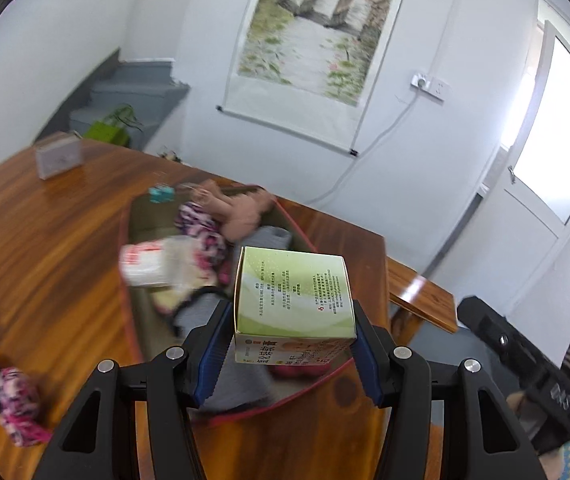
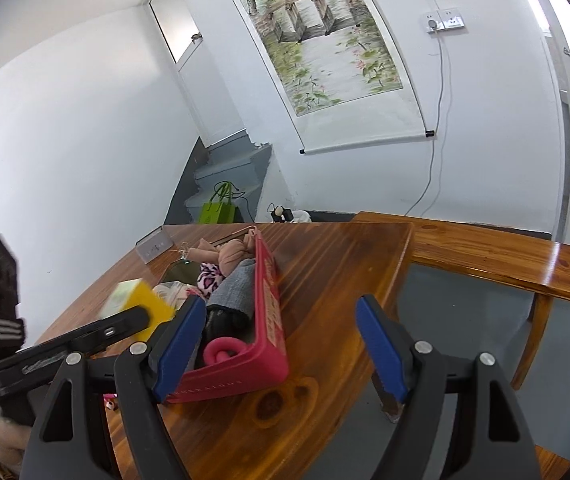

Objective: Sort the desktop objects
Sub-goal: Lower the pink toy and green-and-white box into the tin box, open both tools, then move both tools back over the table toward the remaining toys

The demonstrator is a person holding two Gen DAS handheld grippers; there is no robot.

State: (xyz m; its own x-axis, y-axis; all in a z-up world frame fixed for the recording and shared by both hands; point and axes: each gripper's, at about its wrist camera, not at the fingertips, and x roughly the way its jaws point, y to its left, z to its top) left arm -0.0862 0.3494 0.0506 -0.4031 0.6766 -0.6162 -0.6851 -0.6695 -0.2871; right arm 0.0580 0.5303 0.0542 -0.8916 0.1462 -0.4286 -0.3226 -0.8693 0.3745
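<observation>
My left gripper [image 1: 293,344] is shut on a green and white carton [image 1: 293,292], held in the air over the near end of a red storage box [image 1: 125,264]. In the right wrist view that carton [image 2: 137,302] shows yellow and green at the left, above the red box [image 2: 269,320]. The box holds a tan doll [image 1: 241,208], a pink patterned cloth [image 1: 201,224], grey cloth [image 2: 233,284] and a white packet [image 1: 153,264]. My right gripper [image 2: 281,348] is open with nothing in it, over the table's right corner beside the box.
On the wooden table [image 1: 45,240] stand a grey box [image 1: 59,156] at the far left, a small teal item [image 1: 161,194], and a pink patterned bundle [image 1: 19,404] near the left edge. A wooden bench [image 2: 501,256] runs along the right.
</observation>
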